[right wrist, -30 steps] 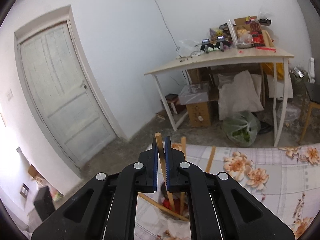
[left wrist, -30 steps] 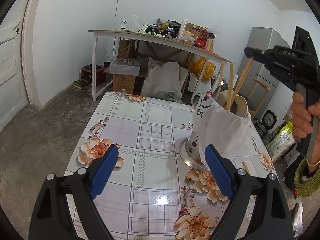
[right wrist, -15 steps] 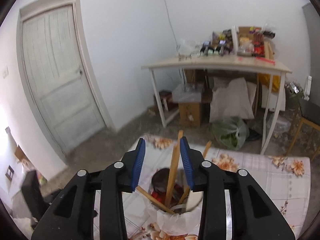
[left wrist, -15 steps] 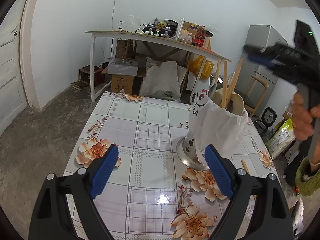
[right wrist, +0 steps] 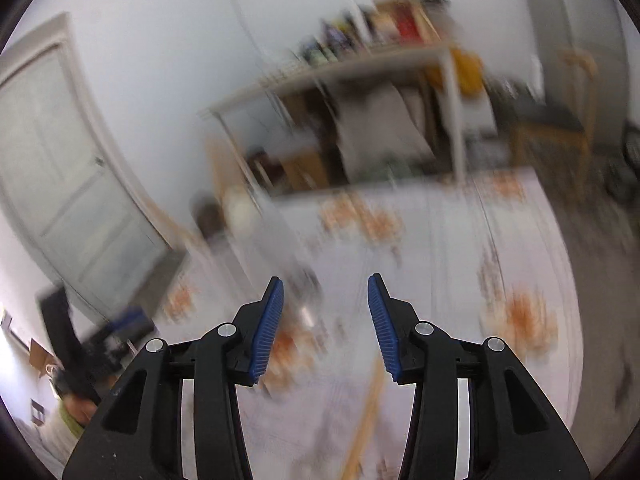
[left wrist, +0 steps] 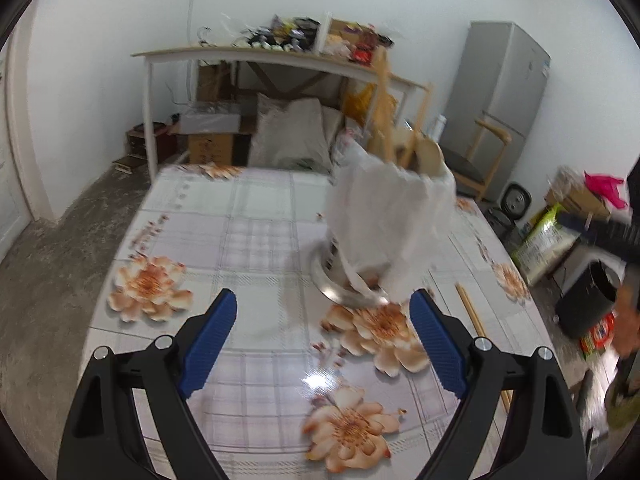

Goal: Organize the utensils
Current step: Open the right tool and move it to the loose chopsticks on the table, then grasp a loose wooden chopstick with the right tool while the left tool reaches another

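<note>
The right tool (right wrist: 325, 328) has just been opening and is now half-wide with nothing between its pads; the wooden chopstick it gripped 1 second ago stands in the white bag-lined utensil holder (left wrist: 390, 224). Another wooden chopstick (left wrist: 472, 312) lies on the flowered tabletop (left wrist: 256, 240), probably next. The left tool (left wrist: 322, 344) hangs wide, empty.

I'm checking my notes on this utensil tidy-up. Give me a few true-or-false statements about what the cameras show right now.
1. The left hand-held gripper is open and empty. True.
2. The right hand-held gripper clamps a chopstick. False: its jaws have just been opening, with nothing between them.
3. A chopstick lies loose on the table. True.
4. The bag-lined holder is empty. False: wooden utensils stand in it.
</note>
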Demonstrator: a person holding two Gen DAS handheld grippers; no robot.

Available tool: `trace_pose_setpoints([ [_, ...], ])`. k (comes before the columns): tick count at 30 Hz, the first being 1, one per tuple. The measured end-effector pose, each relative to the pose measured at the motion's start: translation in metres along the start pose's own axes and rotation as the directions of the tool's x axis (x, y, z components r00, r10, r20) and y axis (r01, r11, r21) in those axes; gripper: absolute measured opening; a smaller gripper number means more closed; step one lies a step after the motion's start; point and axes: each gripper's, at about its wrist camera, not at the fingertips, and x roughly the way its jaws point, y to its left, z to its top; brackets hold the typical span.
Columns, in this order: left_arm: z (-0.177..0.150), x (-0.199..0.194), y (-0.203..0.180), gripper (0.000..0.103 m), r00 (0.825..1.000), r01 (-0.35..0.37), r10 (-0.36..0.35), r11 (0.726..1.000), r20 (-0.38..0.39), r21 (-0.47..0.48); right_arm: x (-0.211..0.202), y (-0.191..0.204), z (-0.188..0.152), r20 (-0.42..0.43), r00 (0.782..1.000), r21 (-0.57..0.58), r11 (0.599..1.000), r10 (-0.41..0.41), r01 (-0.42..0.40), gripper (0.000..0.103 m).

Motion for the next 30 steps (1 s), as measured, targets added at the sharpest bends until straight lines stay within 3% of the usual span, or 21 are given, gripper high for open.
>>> trace_pose_setpoints([
  [4, -0.012, 0.018, -0.021, 0.086, 0.997, 0.029, -0.025, 0.998, -0.069, 0.05, 0.034, -0.016, -0.069, -0.155, 0.984, 0.044, 0.995, -0.087, 0.095, 0.031],
  [8, -0.024, 0.027, -0.041, 0.086, 0.993, 0.057, -0.045, 0.993, -0.113, 0.103, 0.048, -0.019, -0.1, -0.189, 0.973, 0.065, 0.987, -0.135, 0.15, 0.024],
  [12, -0.033, 0.032, -0.054, 0.086, 0.989, 0.07, -0.05, 0.988, -0.14, 0.141, 0.056, -0.022, -0.107, -0.198, 0.973, 0.086, 0.987, -0.119, 0.138, 0.019],
  [30, -0.037, 0.046, -0.077, 0.086, 0.983, 0.071, -0.037, 0.98, -0.181, 0.184, 0.071, -0.027, -0.113, -0.204, 0.961, -0.005, 0.981, -0.189, 0.192, 0.005],
])
